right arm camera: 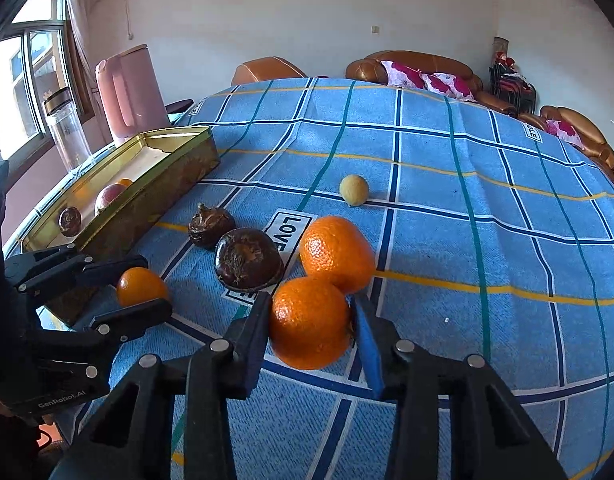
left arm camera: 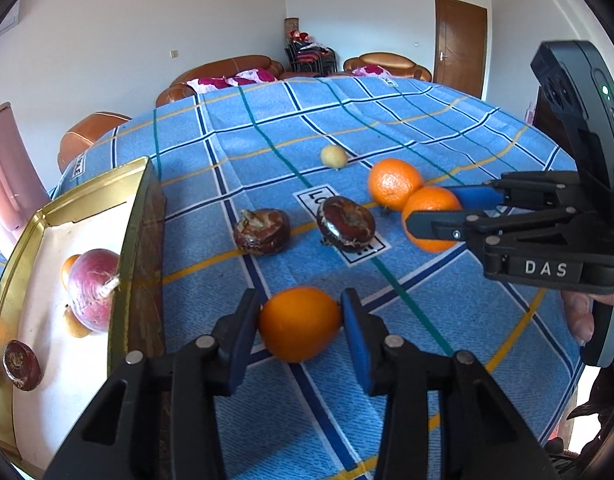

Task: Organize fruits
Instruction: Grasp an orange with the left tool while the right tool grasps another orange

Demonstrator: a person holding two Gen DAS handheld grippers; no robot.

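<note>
Counter (right arm camera: 487, 200) covered by a blue checked cloth (left arm camera: 447, 132). Lying directly on the cloth: a gold tin (right arm camera: 175, 184) at 9 o'clock; two dark brown fruits (right arm camera: 211, 226) (right arm camera: 249, 264) side by side near centre; two oranges (right arm camera: 337, 254) (right arm camera: 311, 322) touching each other at 5 o'clock of centre; a third, smaller orange (right arm camera: 141, 286) just beside the tin; a pale yellow fruit (right arm camera: 354, 189) alone at 12 o'clock, well apart.

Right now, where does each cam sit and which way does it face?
Left wrist: on the left gripper, angled down at its smooth orange; tin tray left, right gripper and fingers at right.
Right wrist: on the right gripper, angled down at its dimpled orange; left gripper at left.
Shared: both oranges, tray, blue checked cloth.
</note>
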